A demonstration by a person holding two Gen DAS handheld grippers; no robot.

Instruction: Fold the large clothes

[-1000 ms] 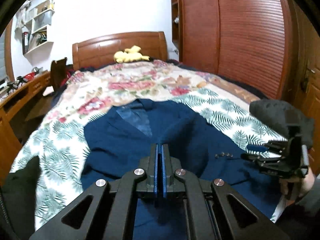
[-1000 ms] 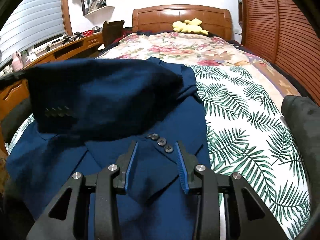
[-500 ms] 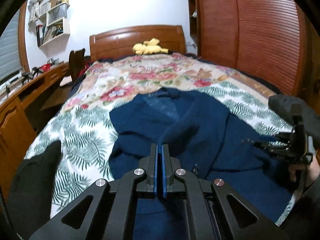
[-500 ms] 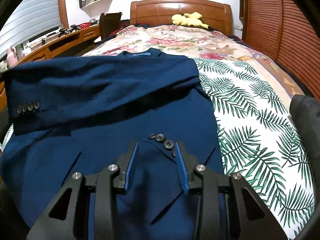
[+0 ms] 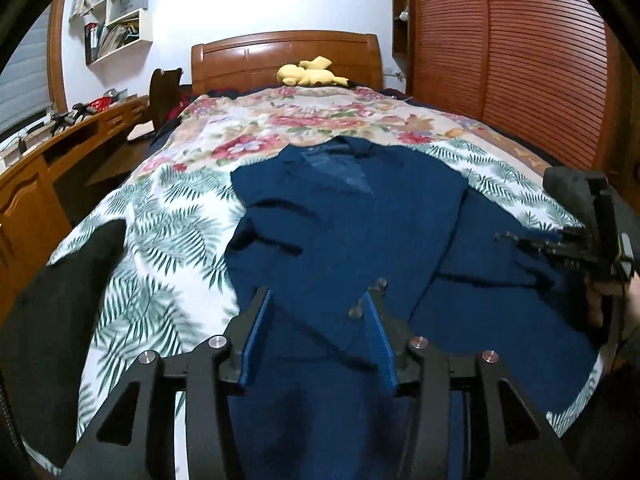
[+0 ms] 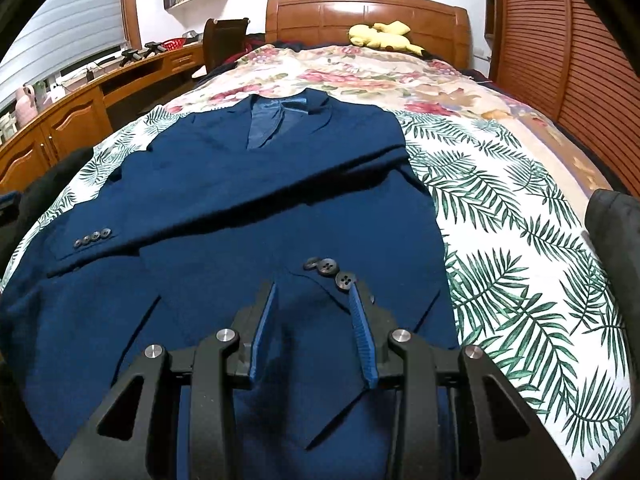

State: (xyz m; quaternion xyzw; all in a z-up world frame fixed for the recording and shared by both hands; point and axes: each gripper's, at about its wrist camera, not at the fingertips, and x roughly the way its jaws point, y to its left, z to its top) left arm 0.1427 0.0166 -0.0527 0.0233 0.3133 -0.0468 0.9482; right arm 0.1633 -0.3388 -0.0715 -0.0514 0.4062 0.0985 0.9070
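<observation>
Left gripper (image 5: 318,300): jaws part-open, just opened; blue pads apart, nothing clamped; poised over the jacket (image 5: 360,232).
Right gripper (image 6: 314,292): jaws part-open, a moderate gap; whether the pads touch the cloth cannot be told; cuff buttons (image 6: 330,270) sit just beyond the right fingertip.
Count: one jacket, two grippers, one yellow plush toy (image 5: 310,74).
Jacket location: flat on the bed (image 6: 500,184), one sleeve (image 6: 208,208) folded across the front.
Jacket axis: lengthwise, collar toward the headboard (image 6: 368,16).

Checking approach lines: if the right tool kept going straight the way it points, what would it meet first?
Most likely the dark blue suit jacket, at the buttoned sleeve cuff lying just ahead of the right tool; exact depth is unclear.
</observation>
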